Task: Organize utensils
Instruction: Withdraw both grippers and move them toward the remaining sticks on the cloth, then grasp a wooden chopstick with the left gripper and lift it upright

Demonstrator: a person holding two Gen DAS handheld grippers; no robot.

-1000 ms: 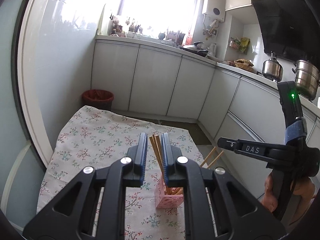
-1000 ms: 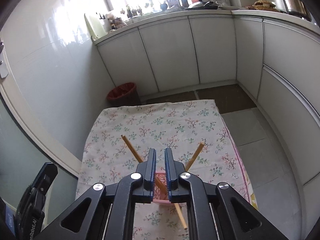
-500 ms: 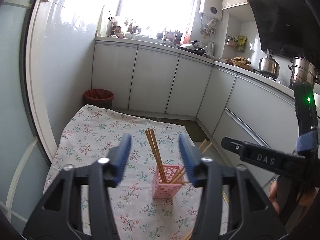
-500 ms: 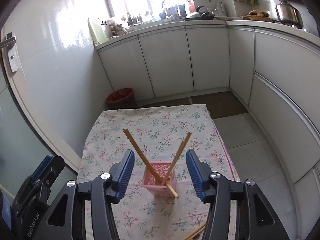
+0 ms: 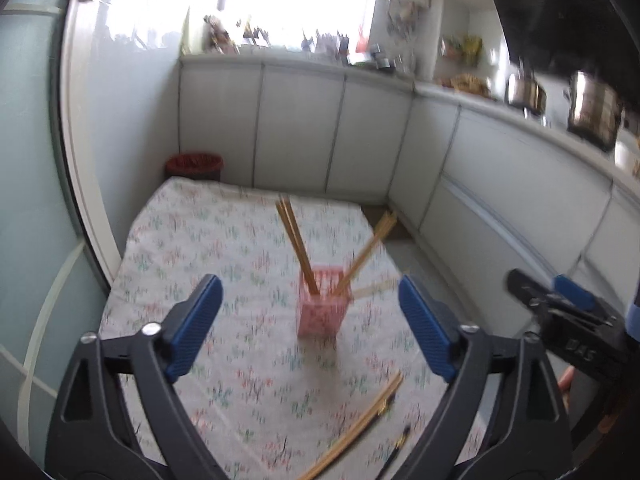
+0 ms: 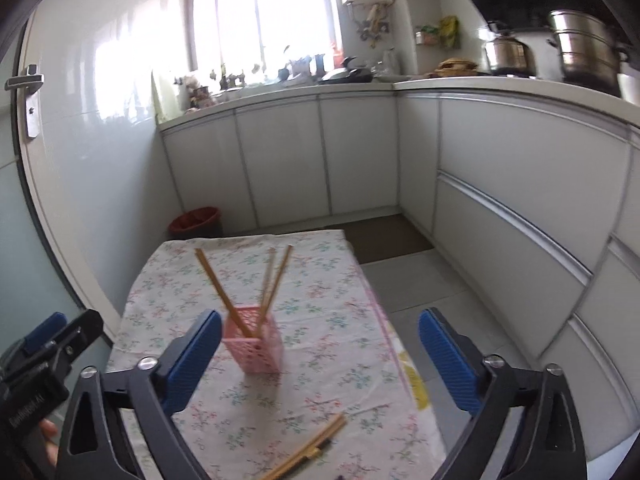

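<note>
Floral tablecloth (image 6: 320, 344), pink holder (image 6: 256, 344) upright, chopsticks (image 6: 218, 288) splaying upward

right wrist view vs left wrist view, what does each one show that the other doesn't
Only the right wrist view shows the door handle on the left wall and the open right gripper up close.

Only the left wrist view shows the open left gripper up close, framing the holder.

Both show the pink holder with chopsticks leaning in it, loose chopsticks lying on the floral tablecloth, the red bin and the steel pots. Both jaws have just been opening, nothing between them.
</note>
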